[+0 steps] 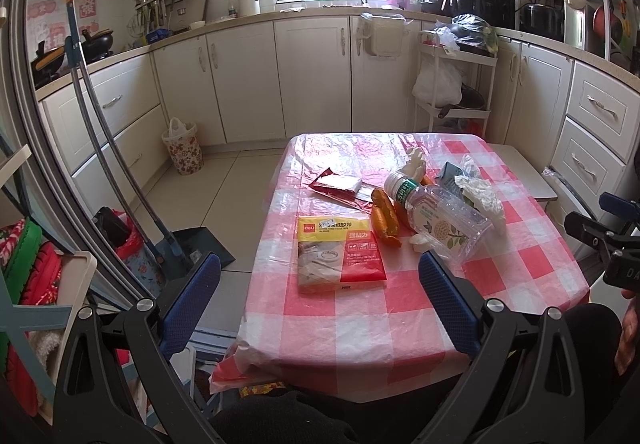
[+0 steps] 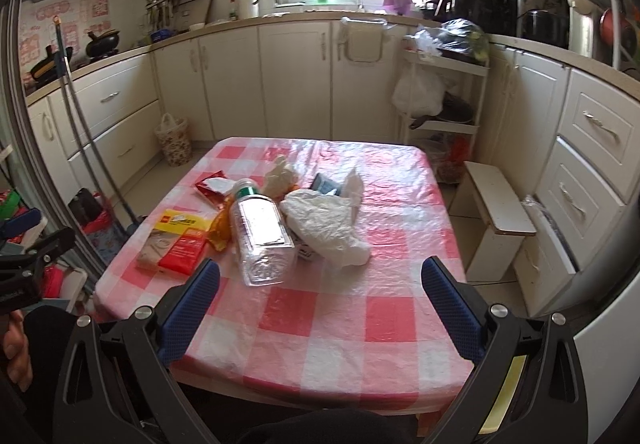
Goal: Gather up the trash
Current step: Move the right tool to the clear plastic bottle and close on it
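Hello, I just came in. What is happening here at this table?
A person holds a gripper in each hand over a checked table strewn with trash. The left gripper and the right gripper are both open and hold nothing. An empty plastic bottle, a crumpled white bag, a yellow and red packet and an orange wrapper lie untouched. Nothing is collected yet.

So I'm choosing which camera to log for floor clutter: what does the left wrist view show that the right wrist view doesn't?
Only the left wrist view shows the dustpan on the floor left of the table. Only the right wrist view shows the whole white step stool right of it. Both show the checked tablecloth, plastic bottle, yellow-red tape pack, floral waste basket, and open grippers.
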